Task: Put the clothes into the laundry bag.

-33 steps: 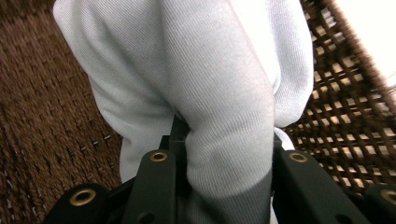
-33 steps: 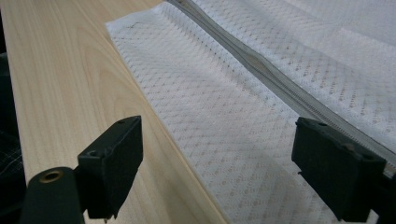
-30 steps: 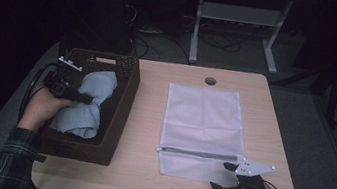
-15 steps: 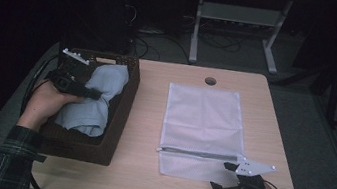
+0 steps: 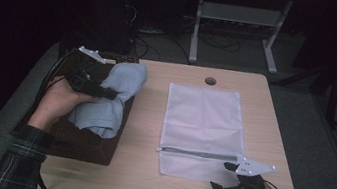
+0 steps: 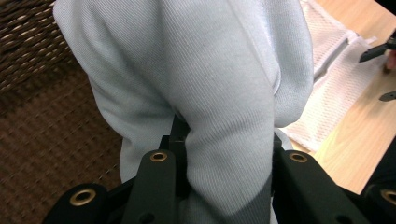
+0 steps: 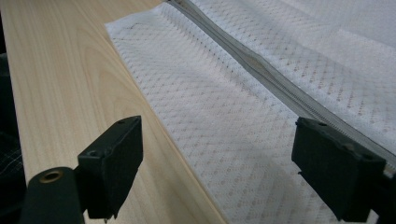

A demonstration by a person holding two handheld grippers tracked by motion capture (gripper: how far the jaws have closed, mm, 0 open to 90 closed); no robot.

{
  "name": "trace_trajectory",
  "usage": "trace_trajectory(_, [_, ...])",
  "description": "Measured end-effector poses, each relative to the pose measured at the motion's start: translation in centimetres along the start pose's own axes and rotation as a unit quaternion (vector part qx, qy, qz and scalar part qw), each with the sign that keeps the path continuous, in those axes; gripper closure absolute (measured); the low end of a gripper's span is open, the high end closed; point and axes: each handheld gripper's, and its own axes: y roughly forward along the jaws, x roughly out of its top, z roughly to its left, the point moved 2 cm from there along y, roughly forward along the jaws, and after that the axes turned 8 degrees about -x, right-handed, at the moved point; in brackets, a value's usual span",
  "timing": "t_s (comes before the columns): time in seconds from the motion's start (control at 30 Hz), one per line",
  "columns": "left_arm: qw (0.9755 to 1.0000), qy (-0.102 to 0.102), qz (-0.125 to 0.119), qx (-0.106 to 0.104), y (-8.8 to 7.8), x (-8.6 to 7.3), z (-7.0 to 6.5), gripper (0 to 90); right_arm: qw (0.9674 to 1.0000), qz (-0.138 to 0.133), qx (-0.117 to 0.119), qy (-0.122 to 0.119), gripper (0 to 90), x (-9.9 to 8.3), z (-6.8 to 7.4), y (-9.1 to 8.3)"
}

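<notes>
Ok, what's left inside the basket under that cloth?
The pale blue cloth, clamped in the left tongs, hangs over the basket. Bare wicker floor shows near the front; whatever lies beneath the cloth is covered.

The high view looks forward and down on the whole table (image 5: 147, 121) from above my side. My left gripper view sits close behind my left jaws, facing the pale blue cloth (image 6: 210, 93) pressed between them. My right gripper view looks low along my right jaws at the mesh bag (image 7: 261, 84). All three views share that bag.
</notes>
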Motion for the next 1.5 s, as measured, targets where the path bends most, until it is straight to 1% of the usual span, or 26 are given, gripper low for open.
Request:
trace_trajectory(0.1, [0.9998,0.014,-0.003,-0.017,0.8,0.5,-1.1,68.8,1.0,0.0,0.0,0.001,16.0,0.0,0.0,0.0])
trace_trajectory(0.13, [0.9997,0.015,-0.003,-0.021,1.1,0.6,-1.5,68.9,1.0,0.0,0.0,0.002,16.1,0.0,0.0,0.0])
trace_trajectory(0.33, [0.9988,0.031,0.0,-0.037,2.6,1.4,-3.4,68.9,1.0,-0.001,0.002,0.002,16.1,0.0,0.0,0.0])
trace_trajectory(0.37, [0.9988,0.031,0.0,-0.037,2.6,1.4,-3.4,68.9,1.0,-0.001,0.002,0.002,16.0,0.0,0.0,-0.1])
trace_trajectory(0.4, [0.9984,0.037,0.002,-0.043,3.2,1.6,-4.0,68.8,1.0,-0.002,0.001,0.002,16.0,0.0,0.0,-0.1])
trace_trajectory(0.67, [0.9965,0.059,0.006,-0.059,5.4,1.9,-6.3,68.9,1.0,0.0,0.0,0.003,16.0,0.0,-0.1,-0.2])
trace_trajectory(0.7, [0.9965,0.059,0.006,-0.059,5.4,1.9,-6.3,68.9,1.0,-0.001,0.0,0.003,16.0,0.0,-0.1,-0.2])
trace_trajectory(0.73, [0.996,0.066,0.008,-0.059,5.9,1.9,-6.9,68.9,1.0,-0.001,0.0,0.002,16.1,0.0,-0.1,-0.2])
trace_trajectory(0.77, [0.996,0.066,0.008,-0.059,5.9,1.9,-6.9,68.9,1.0,-0.001,0.0,0.003,16.1,0.0,-0.1,-0.2])
trace_trajectory(0.8, [0.9959,0.067,0.009,-0.061,6.2,1.7,-7.2,68.9,1.0,-0.001,0.0,0.003,16.1,0.0,-0.1,-0.2])
trace_trajectory(0.83, [0.9953,0.073,0.011,-0.062,6.6,1.6,-7.6,68.9,1.0,0.0,-0.002,0.004,16.1,0.1,-0.1,-0.2])
trace_trajectory(0.9, [0.9952,0.073,0.012,-0.064,6.9,1.4,-7.8,68.9,1.0,0.0,-0.002,0.008,16.3,0.1,-0.2,-0.2])
trace_trajectory(0.97, [0.9946,0.078,0.012,-0.067,7.3,1.2,-8.2,68.9,1.0,-0.001,-0.002,0.009,16.3,0.1,-0.2,-0.3])
trace_trajectory(1.0, [0.9941,0.081,0.011,-0.071,7.7,0.9,-8.6,68.9,0.9999,0.0,-0.002,0.015,16.3,0.2,-0.3,-0.3])
trace_trajectory(1.03, [0.9941,0.081,0.011,-0.071,7.7,0.9,-8.6,68.9,0.9998,0.002,0.001,0.019,16.2,0.2,-0.3,-0.4])
trace_trajectory(1.07, [0.9939,0.083,0.012,-0.072,7.9,0.8,-8.8,68.9,0.9998,0.002,0.001,0.019,16.2,0.2,-0.3,-0.4])
trace_trajectory(1.1, [0.994,0.086,0.014,-0.067,8.3,0.5,-9.0,68.9,0.9999,0.001,0.005,0.012,14.7,0.3,-0.3,-0.5])
trace_trajectory(1.2, [0.9941,0.085,0.017,-0.066,9.0,-0.2,-9.3,68.9,1.0,0.003,0.005,-0.001,13.8,0.5,-0.1,-0.5])
trace_trajectory(1.27, [0.9941,0.084,0.017,-0.066,9.2,-0.4,-9.4,68.9,0.9999,0.005,0.013,0.002,13.8,0.6,-0.1,-0.5])
trace_trajectory(1.3, [0.9941,0.082,0.018,-0.068,9.7,-0.9,-9.5,68.9,0.9999,0.005,0.014,0.005,13.8,0.6,-0.1,-0.5])
trace_trajectory(1.33, [0.9941,0.082,0.018,-0.068,9.7,-0.9,-9.5,68.9,0.9999,0.005,0.014,0.005,13.8,0.6,-0.1,-0.5])
trace_trajectory(1.4, [0.9946,0.077,0.017,-0.067,10.2,-1.4,-9.7,68.9,0.9997,0.006,0.018,0.015,14.0,1.0,-0.3,-0.5])
trace_trajectory(1.43, [0.9945,0.076,0.019,-0.07,10.6,-2.0,-9.8,68.9,0.9996,0.002,0.022,0.016,13.9,1.5,-0.5,-0.5])
trace_trajectory(1.47, [0.9945,0.076,0.019,-0.07,10.6,-2.0,-9.8,68.9,0.9996,0.002,0.022,0.016,13.9,1.5,-0.5,-0.5])
trace_trajectory(1.5, [0.9946,0.073,0.018,-0.071,10.8,-2.4,-9.9,68.9,0.9996,0.003,0.024,0.015,14.0,1.7,-0.5,-0.5])
